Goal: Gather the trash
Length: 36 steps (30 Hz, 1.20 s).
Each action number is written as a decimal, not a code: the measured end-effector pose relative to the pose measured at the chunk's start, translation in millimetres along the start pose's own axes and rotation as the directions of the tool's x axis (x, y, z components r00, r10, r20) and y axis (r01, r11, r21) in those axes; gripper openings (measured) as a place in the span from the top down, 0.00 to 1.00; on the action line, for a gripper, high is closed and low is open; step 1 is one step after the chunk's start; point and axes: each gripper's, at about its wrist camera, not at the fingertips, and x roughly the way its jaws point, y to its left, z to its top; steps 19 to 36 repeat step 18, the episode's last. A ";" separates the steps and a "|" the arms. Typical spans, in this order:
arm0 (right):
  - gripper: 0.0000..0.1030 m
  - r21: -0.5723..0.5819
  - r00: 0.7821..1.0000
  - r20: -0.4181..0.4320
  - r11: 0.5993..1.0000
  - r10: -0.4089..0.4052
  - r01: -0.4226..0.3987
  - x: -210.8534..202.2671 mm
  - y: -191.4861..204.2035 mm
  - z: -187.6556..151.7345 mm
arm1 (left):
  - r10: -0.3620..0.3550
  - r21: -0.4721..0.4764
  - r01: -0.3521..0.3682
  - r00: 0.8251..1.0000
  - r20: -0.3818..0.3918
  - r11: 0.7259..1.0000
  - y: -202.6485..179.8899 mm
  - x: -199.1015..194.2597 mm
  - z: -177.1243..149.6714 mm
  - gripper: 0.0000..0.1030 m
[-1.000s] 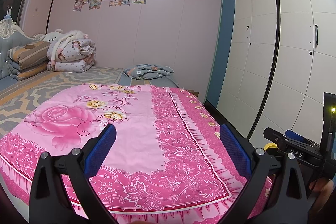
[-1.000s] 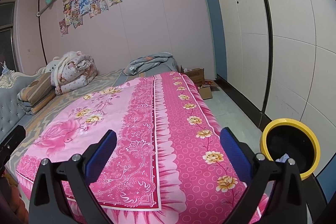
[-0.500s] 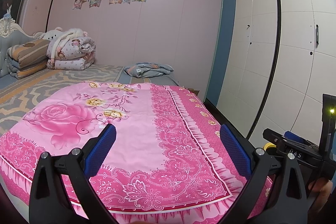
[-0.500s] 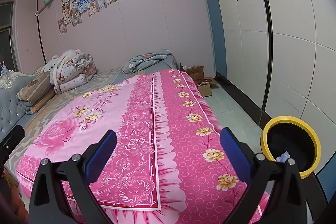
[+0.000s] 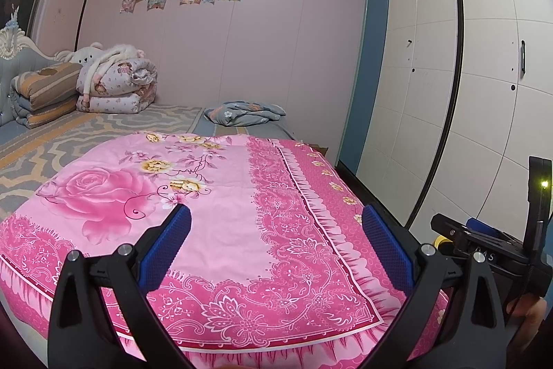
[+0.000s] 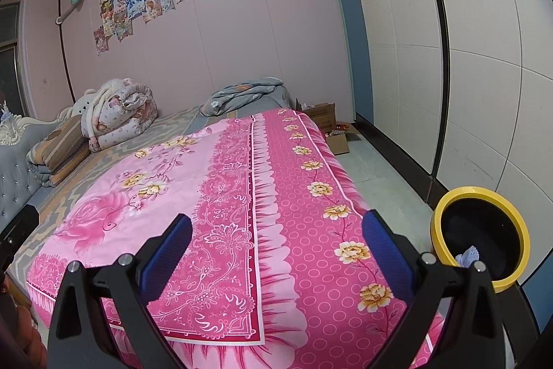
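A yellow-rimmed black trash bin (image 6: 439,223) stands on the floor at the right of the bed, with a pale crumpled piece of trash (image 6: 467,256) inside. My right gripper (image 6: 276,227) is open and empty above the foot of the pink floral bedspread (image 6: 214,182), left of the bin. My left gripper (image 5: 276,223) is open and empty over the same bedspread (image 5: 214,196). The right gripper's body (image 5: 484,248) shows at the right edge of the left wrist view. No loose trash shows on the bed.
White wardrobe doors (image 6: 484,57) run along the right wall. Cardboard boxes (image 6: 328,127) lie on the floor past the bed. Folded quilts (image 5: 117,85) and a grey blanket (image 5: 245,113) lie at the bed's far end. A narrow floor strip (image 6: 380,175) runs between bed and wardrobe.
Both grippers have drifted slightly; both views have shifted a little. Both stay open and empty.
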 end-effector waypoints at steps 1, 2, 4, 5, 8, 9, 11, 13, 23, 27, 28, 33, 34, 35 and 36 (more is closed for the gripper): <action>0.08 0.000 1.000 0.000 1.000 0.001 -0.001 0.1 -0.5 0.5 | 0.001 -0.001 -0.001 1.000 0.001 1.000 0.4 -0.1 -0.2 0.08; 0.08 -0.001 1.000 0.001 1.000 0.001 -0.001 0.2 -0.7 0.7 | 0.004 -0.002 -0.004 1.000 0.004 1.000 0.1 0.3 0.1 0.08; 0.08 -0.001 1.000 -0.001 1.000 0.001 -0.001 0.3 -0.7 0.6 | 0.002 0.002 -0.002 1.000 0.013 1.000 0.5 -0.6 -0.7 0.08; 0.08 -0.002 1.000 -0.002 1.000 0.001 -0.001 0.7 -0.8 0.2 | 0.002 0.005 -0.002 1.000 0.016 1.000 -0.1 -0.6 -0.7 0.08; 0.08 -0.001 1.000 -0.006 1.000 0.001 -0.001 2.3 -1.1 -1.3 | 0.007 0.010 -0.008 1.000 0.021 1.000 -1.2 -1.4 -0.9 0.08; 0.08 -0.001 1.000 -0.007 1.000 0.002 -0.002 2.4 -0.8 -1.8 | 0.004 0.010 -0.004 1.000 0.019 1.000 -2.2 -0.8 -0.5 0.08; 0.08 -0.001 1.000 -0.009 1.000 0.002 -0.002 3.5 -1.8 -1.5 | -0.006 0.004 0.006 1.000 0.014 1.000 -1.4 -0.9 -0.3 0.08; 0.08 -0.002 1.000 -0.011 1.000 0.003 -0.003 3.7 -1.2 -2.9 | -0.006 0.000 0.006 1.000 0.011 1.000 -1.5 0.2 -0.1 0.08; 0.08 0.000 1.000 -0.013 1.000 0.003 -0.003 4.4 -2.3 -2.7 | -0.008 -0.013 0.008 1.000 -0.001 1.000 -0.3 2.5 0.6 0.08; 0.08 0.000 1.000 -0.013 1.000 0.003 -0.003 4.4 -2.3 -2.7 | -0.008 -0.013 0.008 1.000 -0.001 1.000 -0.3 2.5 0.6 0.08; 0.08 0.000 1.000 -0.013 1.000 0.003 -0.003 4.4 -2.3 -2.7 | -0.008 -0.013 0.008 1.000 -0.001 1.000 -0.3 2.5 0.6 0.08; 0.08 0.000 1.000 -0.013 1.000 0.003 -0.003 4.4 -2.3 -2.7 | -0.008 -0.013 0.008 1.000 -0.001 1.000 -0.3 2.5 0.6 0.08; 0.08 0.000 1.000 -0.013 1.000 0.003 -0.003 4.4 -2.3 -2.7 | -0.008 -0.013 0.008 1.000 -0.001 1.000 -0.3 2.5 0.6 0.08; 0.08 0.000 1.000 -0.013 1.000 0.003 -0.003 4.4 -2.3 -2.7 | -0.008 -0.013 0.008 1.000 -0.001 1.000 -0.3 2.5 0.6 0.08; 0.08 0.000 1.000 -0.013 1.000 0.003 -0.003 4.4 -2.3 -2.7 | -0.008 -0.013 0.008 1.000 -0.001 1.000 -0.3 2.5 0.6 0.08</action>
